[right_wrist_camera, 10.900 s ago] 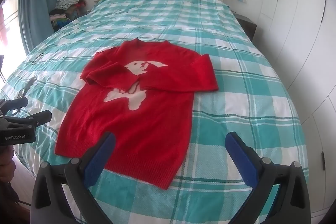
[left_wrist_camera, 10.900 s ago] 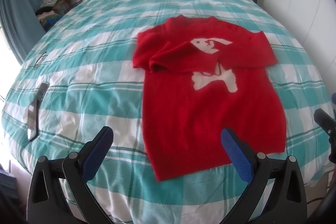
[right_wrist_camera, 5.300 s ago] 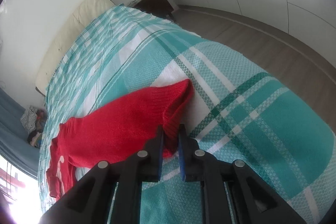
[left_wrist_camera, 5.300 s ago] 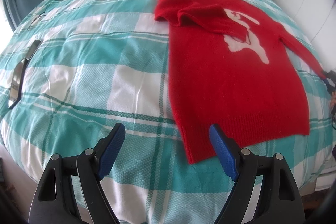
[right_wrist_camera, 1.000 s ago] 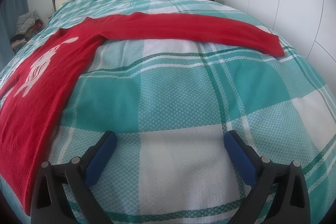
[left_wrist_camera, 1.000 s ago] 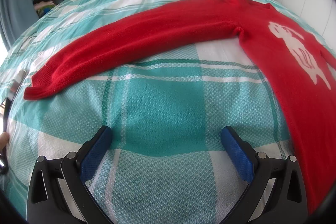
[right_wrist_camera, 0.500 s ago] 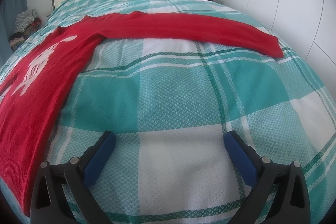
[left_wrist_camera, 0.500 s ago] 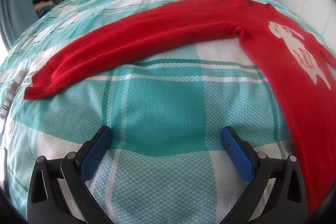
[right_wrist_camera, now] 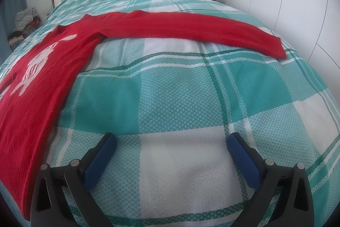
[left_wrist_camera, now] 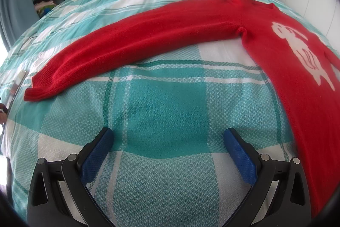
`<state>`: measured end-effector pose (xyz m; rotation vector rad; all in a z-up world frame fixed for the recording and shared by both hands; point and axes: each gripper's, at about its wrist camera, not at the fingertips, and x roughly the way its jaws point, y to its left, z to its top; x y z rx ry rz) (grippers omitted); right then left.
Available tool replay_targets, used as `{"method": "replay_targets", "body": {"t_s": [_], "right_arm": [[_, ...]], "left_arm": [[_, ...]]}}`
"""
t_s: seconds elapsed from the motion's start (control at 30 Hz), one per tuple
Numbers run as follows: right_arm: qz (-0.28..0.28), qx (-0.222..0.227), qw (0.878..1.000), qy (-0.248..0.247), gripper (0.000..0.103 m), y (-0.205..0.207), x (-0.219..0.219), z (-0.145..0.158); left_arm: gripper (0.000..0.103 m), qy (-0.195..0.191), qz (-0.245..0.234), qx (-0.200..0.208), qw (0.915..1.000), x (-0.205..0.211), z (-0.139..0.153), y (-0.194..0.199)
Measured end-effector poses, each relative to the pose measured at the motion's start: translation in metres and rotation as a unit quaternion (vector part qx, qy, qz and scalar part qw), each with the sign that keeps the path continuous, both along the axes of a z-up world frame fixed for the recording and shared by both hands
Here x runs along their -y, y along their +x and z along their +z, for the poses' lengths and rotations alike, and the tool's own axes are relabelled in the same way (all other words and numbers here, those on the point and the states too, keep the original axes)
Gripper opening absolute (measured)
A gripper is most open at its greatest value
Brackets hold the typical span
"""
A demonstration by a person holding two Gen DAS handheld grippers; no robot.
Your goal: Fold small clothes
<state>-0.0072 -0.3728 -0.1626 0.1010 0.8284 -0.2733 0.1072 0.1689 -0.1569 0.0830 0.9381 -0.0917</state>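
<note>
Right now I read the task as barely started: the red sweater [left_wrist_camera: 301,69] lies flat on the bed [left_wrist_camera: 165,112], both sleeves stretched straight out, with no fold made yet. From my left view its body fills the right of the frame and the left sleeve [left_wrist_camera: 131,46] runs to the left edge. In the right view the right sleeve [right_wrist_camera: 191,29] reaches toward the upper right, its cuff close to the bed's side. My left hand-held gripper [left_wrist_camera: 167,150] and right hand-held gripper [right_wrist_camera: 172,152] both stand wide apart, holding nothing, over bare checked cover. I judge the sleeves must come in first. Plenty of open bed lies ahead.
</note>
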Motion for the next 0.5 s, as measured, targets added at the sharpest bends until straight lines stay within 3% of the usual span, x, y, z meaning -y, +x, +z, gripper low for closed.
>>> {"method": "replay_targets", "body": {"t_s": [0.5], "right_arm": [[-0.001, -0.001, 1.0, -0.002, 0.102, -0.0002, 0.0, 0.0008]], "left_arm": [[0.103, 0.0, 0.0, 0.0, 1.0, -0.0002, 0.0001, 0.0]]}}
